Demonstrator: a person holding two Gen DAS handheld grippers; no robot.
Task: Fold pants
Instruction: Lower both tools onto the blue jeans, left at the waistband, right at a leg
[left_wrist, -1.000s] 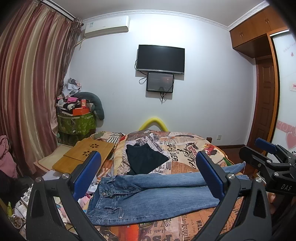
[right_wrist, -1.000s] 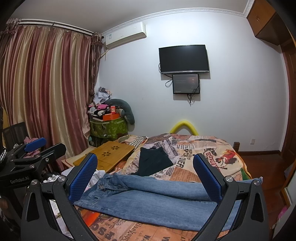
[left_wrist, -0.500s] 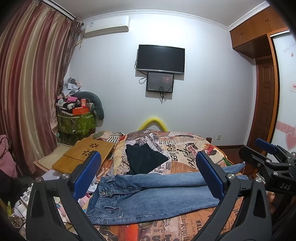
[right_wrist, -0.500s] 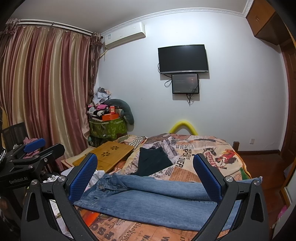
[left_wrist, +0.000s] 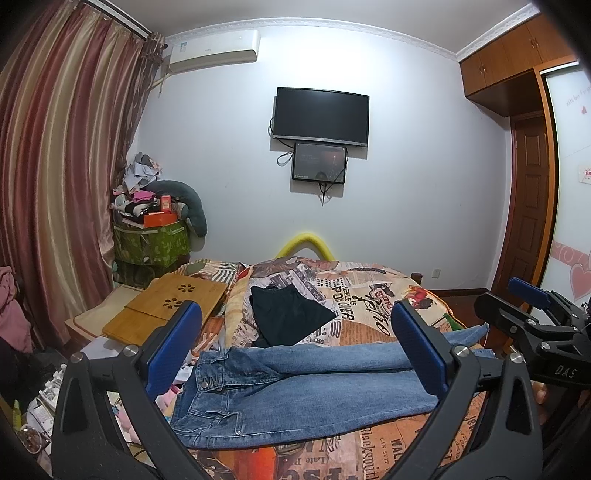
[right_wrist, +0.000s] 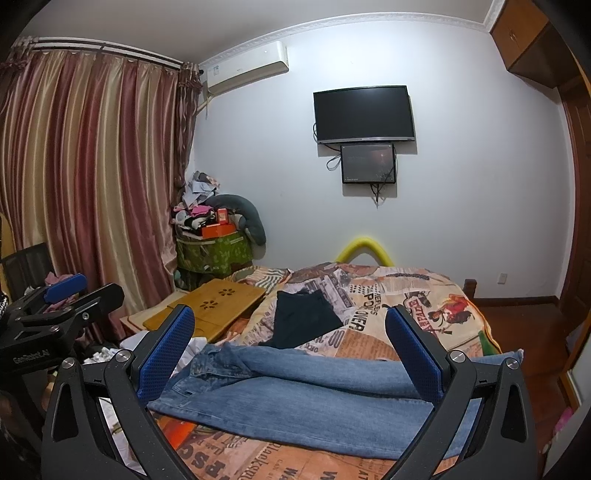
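Blue jeans (left_wrist: 303, 391) lie flat across the near end of the bed, waistband to the left, legs running right to the bed's edge. The same jeans (right_wrist: 314, 387) show in the right wrist view. My left gripper (left_wrist: 295, 350) hangs open above and short of them, nothing between its blue pads. My right gripper (right_wrist: 290, 350) is open too, held above the jeans without touching. In the left wrist view the right gripper (left_wrist: 532, 314) appears at the right edge; in the right wrist view the left gripper (right_wrist: 62, 295) appears at the left edge.
A black folded garment (left_wrist: 288, 317) lies further up the bed on the printed bedspread (left_wrist: 369, 295). A bamboo lap table (left_wrist: 166, 310) sits at the bed's left. Piled clothes on a green box (left_wrist: 151, 240) stand by the curtain. A wooden door (left_wrist: 528, 203) is on the right.
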